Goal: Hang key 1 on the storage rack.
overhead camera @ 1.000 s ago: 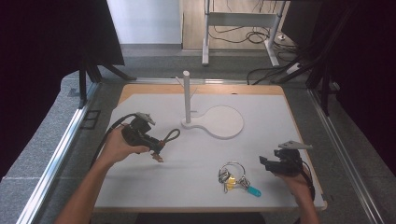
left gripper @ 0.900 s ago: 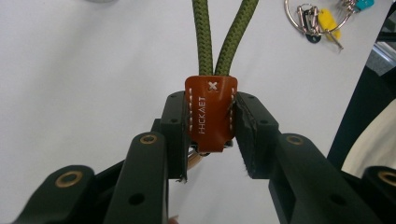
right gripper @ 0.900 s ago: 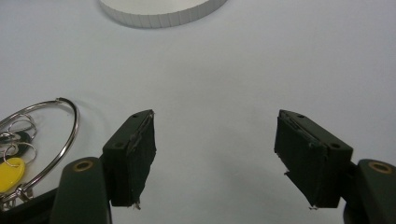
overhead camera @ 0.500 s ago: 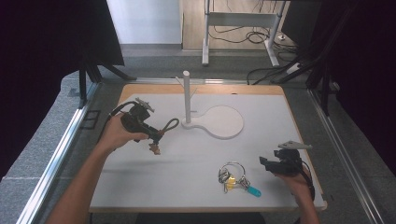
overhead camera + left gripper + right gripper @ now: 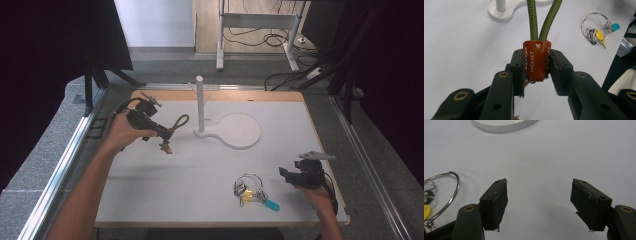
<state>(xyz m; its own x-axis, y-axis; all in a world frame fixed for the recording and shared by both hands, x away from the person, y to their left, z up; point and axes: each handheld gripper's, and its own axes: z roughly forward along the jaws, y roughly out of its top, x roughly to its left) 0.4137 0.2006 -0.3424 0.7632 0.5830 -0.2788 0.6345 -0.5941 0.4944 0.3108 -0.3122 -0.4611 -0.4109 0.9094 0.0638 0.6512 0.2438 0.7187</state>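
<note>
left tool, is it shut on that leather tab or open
Shut on it: in the left gripper view both pads of the left tool press the sides of the brown leather tab, its green cord loop sticking out ahead.

Bystanders on your tabletop [image 5: 150, 200]
You've got a key ring [image 5: 252, 190] lying near the front edge, right of centre, keys and coloured tags attached.

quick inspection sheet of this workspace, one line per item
surface: white board on a wood-edged table, bare around the things
job's things: rope keychain with brown leather tab, held in the air; white stand with upright post
clutter: key ring with yellow and blue tags, lying near the right claw
grippers: left claw shut on the leather tab; right claw open, nothing between its jaws
cables: loose cables on the floor beyond the table
surroundings: grey floor, metal frame legs
</note>
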